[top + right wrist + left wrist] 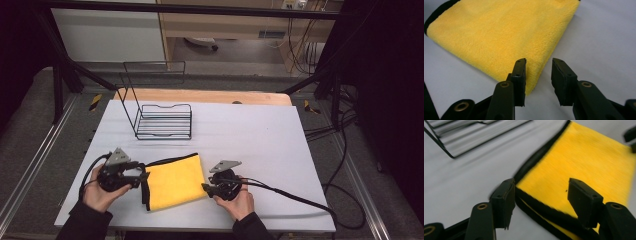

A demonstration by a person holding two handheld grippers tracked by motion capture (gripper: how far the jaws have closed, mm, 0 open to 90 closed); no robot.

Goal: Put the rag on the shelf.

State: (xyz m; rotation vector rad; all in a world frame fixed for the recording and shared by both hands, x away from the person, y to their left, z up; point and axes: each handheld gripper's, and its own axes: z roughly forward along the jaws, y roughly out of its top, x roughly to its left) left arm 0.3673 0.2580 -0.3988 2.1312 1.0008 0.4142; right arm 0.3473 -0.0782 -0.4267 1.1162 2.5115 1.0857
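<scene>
A folded yellow cloth with a black hem lies flat on the white table, between my two grippers. My left gripper is at the cloth's left, black-edged side. Its jaws stand open, and in the left gripper view they straddle a corner of the yellow cloth without pressing on it. My right gripper is at the cloth's lower right corner. In the right gripper view its jaws are apart, with the corner of the yellow cloth just beyond the left pad and the gap bare.
A black wire rack stands on the table behind the cloth, its tall back frame rising on the left. A wooden board runs along the far table edge. Cables trail right from the right gripper.
</scene>
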